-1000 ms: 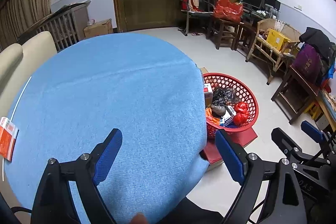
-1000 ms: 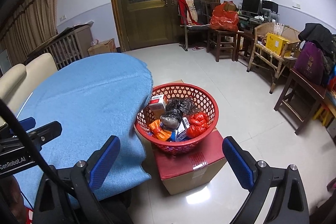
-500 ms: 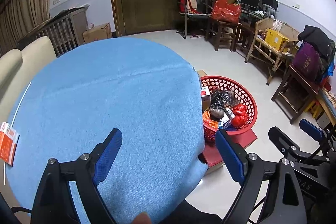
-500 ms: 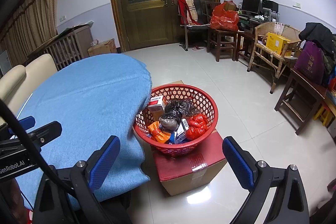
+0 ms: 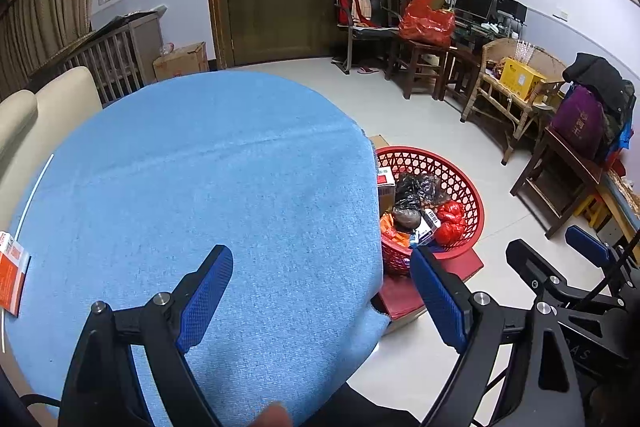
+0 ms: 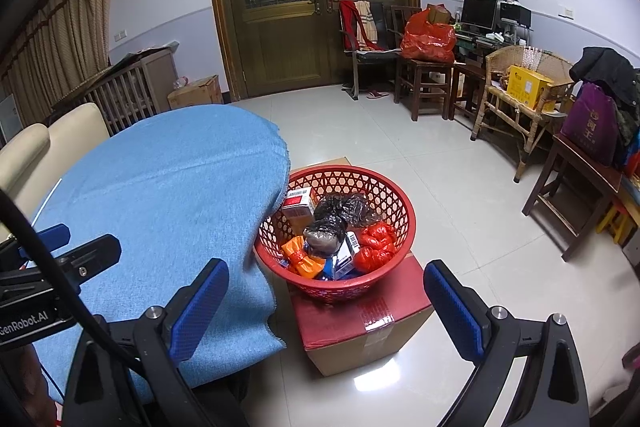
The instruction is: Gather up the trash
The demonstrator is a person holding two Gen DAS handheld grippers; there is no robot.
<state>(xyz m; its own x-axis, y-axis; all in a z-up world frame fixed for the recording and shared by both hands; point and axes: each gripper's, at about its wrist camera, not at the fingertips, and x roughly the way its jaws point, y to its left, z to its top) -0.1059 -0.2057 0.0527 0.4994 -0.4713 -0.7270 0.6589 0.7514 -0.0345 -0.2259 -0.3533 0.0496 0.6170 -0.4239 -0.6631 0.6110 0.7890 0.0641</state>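
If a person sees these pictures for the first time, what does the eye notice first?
The big blue tablecloth fills the left of both views, almost bare. Beside its right edge, a red basket full of trash stands on a cardboard box on the floor. Both open grippers frame the foreground.

A red basket (image 6: 394, 203) is sitting on a box (image 6: 360, 323) beside the counter (image 6: 160, 211) — holding trash (image 6: 334, 231): black bag, red wrapper, orange wrapper, small cartons.

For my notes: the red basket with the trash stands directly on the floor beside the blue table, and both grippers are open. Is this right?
Not quite. The right wrist view shows the red basket standing on a cardboard box, not on the floor. The rest holds: it is beside the blue table, and the left gripper and right gripper are open.
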